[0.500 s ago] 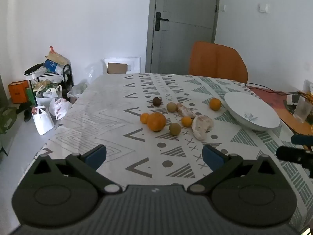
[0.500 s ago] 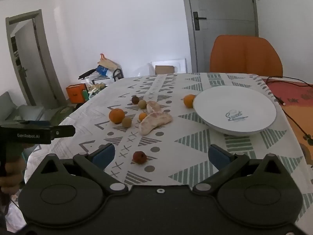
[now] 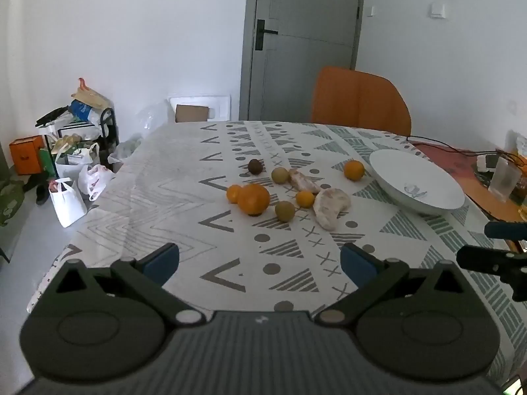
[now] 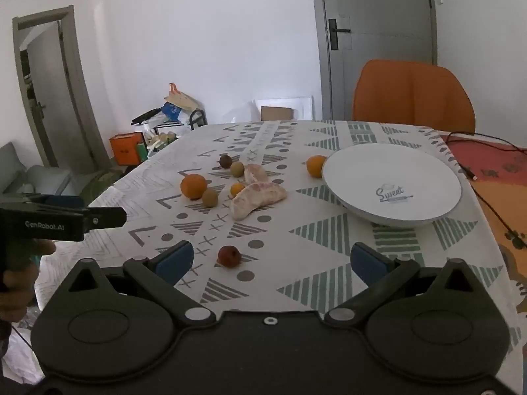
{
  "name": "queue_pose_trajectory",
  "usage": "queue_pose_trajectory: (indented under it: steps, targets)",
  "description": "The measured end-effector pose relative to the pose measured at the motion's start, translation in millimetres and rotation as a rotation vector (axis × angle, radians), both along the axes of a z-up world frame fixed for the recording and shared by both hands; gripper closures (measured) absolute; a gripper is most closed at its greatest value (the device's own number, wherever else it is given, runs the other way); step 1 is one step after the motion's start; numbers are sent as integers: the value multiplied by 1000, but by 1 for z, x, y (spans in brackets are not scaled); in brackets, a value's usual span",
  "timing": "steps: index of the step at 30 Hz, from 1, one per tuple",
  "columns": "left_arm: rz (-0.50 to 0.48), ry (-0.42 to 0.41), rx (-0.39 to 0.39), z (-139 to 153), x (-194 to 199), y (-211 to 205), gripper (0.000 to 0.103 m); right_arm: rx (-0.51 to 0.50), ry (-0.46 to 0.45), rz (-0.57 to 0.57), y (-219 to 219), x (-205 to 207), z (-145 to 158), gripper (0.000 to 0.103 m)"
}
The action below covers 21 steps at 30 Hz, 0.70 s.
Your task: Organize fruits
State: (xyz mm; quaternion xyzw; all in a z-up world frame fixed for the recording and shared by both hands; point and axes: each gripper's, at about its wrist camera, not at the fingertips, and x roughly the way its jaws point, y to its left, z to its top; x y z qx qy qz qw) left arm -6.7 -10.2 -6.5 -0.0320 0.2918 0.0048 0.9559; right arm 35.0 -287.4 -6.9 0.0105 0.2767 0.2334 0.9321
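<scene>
Fruits lie on a patterned tablecloth: a big orange (image 3: 253, 198) (image 4: 193, 186), small oranges (image 3: 305, 198) (image 4: 315, 165), green-brown round fruits (image 3: 285, 211) (image 4: 209, 197), two peeled pomelo pieces (image 3: 330, 206) (image 4: 257, 197), a dark fruit (image 3: 255, 166) and a red fruit (image 4: 229, 256). An empty white bowl (image 3: 415, 185) (image 4: 392, 184) stands at the right. My left gripper (image 3: 260, 261) is open and empty, short of the fruits. My right gripper (image 4: 270, 260) is open and empty, with the red fruit between its fingertips' line.
An orange chair (image 4: 413, 95) stands behind the table. Cables and a glass (image 3: 504, 179) lie on the right side. Bags and boxes (image 3: 69, 171) clutter the floor left of the table. A grey door (image 3: 299, 42) is behind.
Both grippers have shifted only slightly. The fruits and the bowl have not moved.
</scene>
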Motion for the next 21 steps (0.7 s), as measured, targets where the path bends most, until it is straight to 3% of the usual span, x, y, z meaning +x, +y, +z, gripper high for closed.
queue_pose_trajectory:
  steps: [21]
  targets:
    - [-69, -19, -9, 5, -21, -3, 0, -1, -17, 18, 11, -9, 0, 0]
